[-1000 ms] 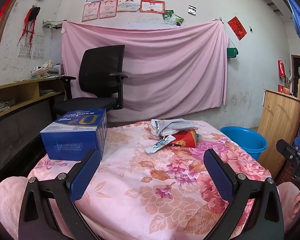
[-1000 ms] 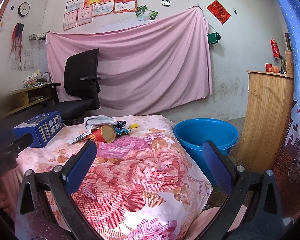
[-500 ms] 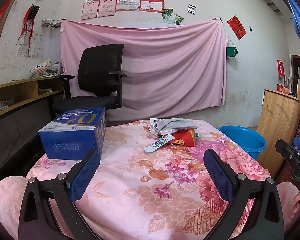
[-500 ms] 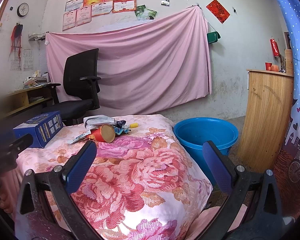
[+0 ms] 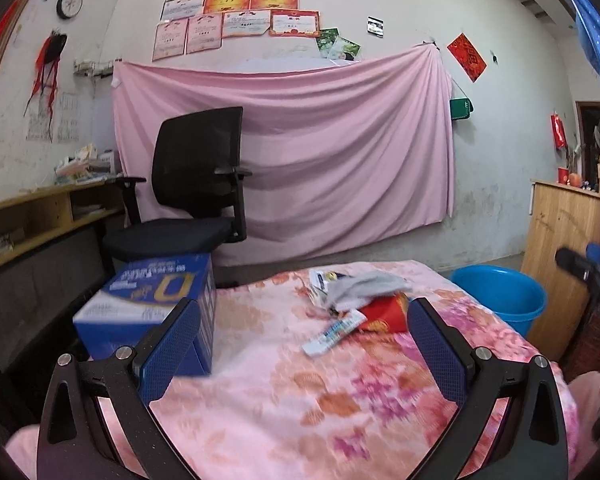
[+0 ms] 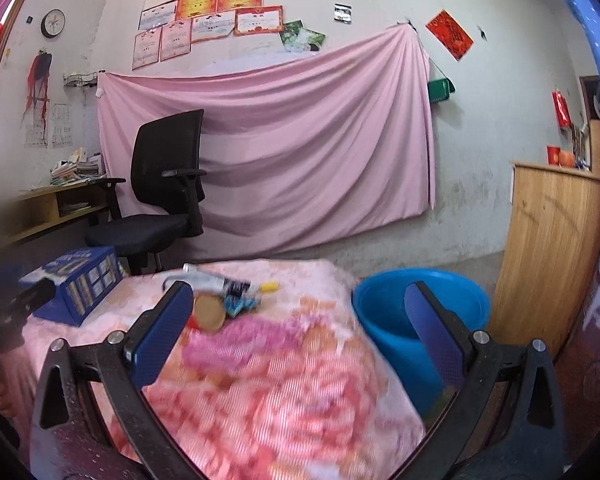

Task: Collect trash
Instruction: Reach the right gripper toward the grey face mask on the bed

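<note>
Motion blur smears the floral cloth (image 6: 268,380) and small trash pile (image 6: 224,300).

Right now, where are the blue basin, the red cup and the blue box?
blue basin (image 6: 384,316): right wrist view, on its inner wall.
red cup (image 5: 384,314): left wrist view, on its red side.
blue box (image 5: 152,292): left wrist view, on its top face.

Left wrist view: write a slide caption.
Open left tool faces trash pile and blue box on floral cloth; blue basin beyond.
</note>
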The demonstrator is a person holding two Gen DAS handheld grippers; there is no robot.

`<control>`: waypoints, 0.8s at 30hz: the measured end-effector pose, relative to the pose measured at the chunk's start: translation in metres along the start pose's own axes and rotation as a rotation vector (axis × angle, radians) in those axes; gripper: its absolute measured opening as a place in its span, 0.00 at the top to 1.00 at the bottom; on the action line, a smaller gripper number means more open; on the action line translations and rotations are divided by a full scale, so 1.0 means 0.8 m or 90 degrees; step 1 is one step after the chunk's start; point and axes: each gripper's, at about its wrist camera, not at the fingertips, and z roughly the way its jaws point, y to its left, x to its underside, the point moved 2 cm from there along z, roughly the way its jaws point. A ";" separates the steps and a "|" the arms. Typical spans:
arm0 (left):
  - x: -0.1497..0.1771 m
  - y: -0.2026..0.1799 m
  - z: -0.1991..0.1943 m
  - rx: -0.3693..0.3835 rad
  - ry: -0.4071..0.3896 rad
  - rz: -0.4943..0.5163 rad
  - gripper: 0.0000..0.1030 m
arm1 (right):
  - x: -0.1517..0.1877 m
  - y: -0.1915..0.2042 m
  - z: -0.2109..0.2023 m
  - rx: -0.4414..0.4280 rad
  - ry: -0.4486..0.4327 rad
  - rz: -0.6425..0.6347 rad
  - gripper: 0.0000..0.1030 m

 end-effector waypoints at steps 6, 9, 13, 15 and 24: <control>-0.022 0.000 0.055 0.008 -0.004 0.036 0.02 | -0.036 0.008 0.049 -0.013 -0.020 -0.036 0.00; -0.023 0.005 0.092 0.042 0.028 0.028 0.02 | -0.040 0.012 0.082 -0.013 -0.004 -0.053 0.00; -0.008 0.008 0.131 0.039 0.096 0.028 0.02 | -0.029 0.015 0.138 0.017 0.078 -0.056 0.00; 0.003 0.008 0.146 0.037 0.130 0.032 0.02 | -0.021 0.018 0.160 0.008 0.118 -0.054 0.00; 0.035 -0.008 0.195 0.099 0.260 0.048 0.19 | 0.015 0.034 0.219 -0.041 0.246 -0.060 0.00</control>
